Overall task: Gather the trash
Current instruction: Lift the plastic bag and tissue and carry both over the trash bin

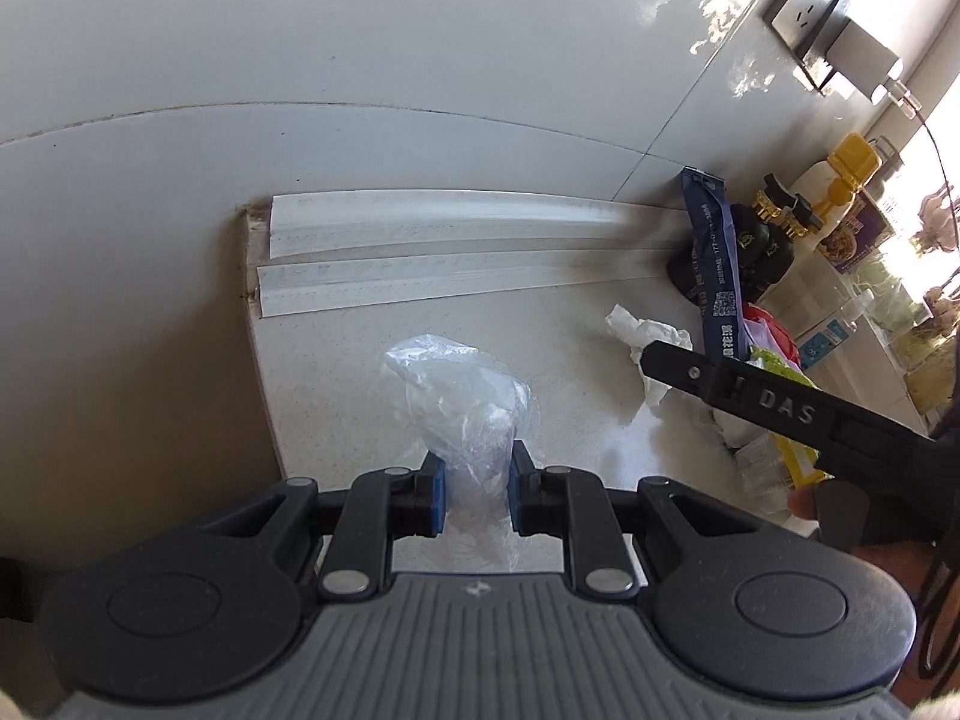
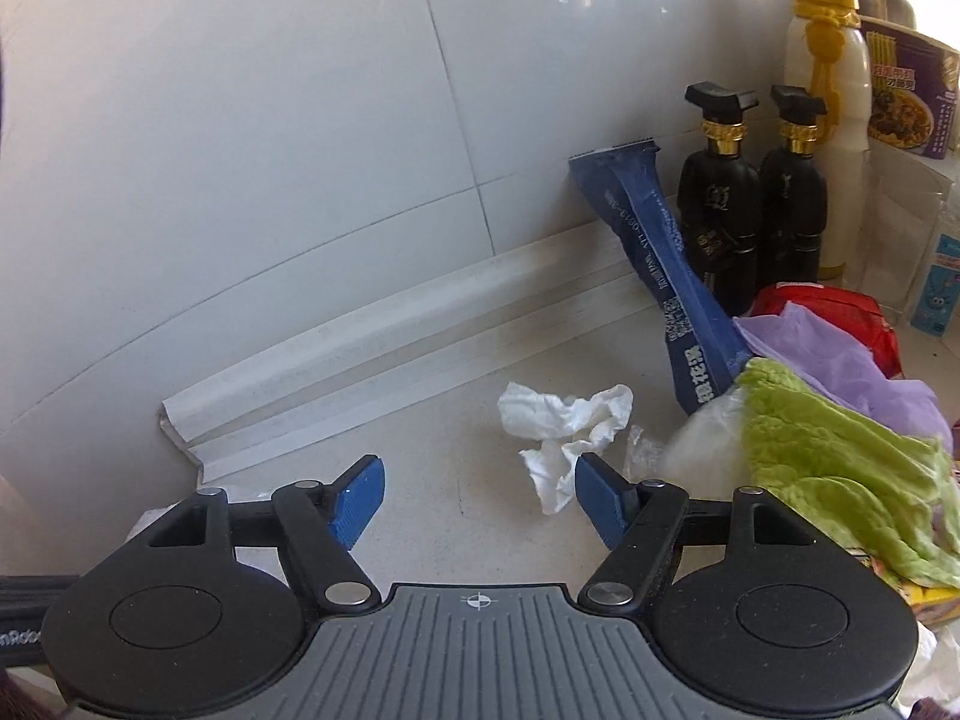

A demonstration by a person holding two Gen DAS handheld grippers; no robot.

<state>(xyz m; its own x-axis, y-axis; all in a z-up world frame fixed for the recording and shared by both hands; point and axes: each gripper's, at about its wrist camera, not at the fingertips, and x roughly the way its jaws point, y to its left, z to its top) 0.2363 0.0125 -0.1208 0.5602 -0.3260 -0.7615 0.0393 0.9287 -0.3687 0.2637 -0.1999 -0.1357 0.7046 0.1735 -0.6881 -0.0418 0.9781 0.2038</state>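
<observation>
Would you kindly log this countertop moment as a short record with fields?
surface: pale countertop against a white tiled wall
left gripper: shut on a clear plastic bag
right gripper: open, nothing between its pads
nearest trash: crumpled white tissue, beside the right gripper's fingertip
other litter: blue wrapper, lettuce leaf, purple bag

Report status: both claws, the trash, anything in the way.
Left claw shut on clear plastic bag. Right claw open, empty, crumpled tissue just ahead on the counter. Lettuce leaf and blue wrapper crowd its right.
</observation>
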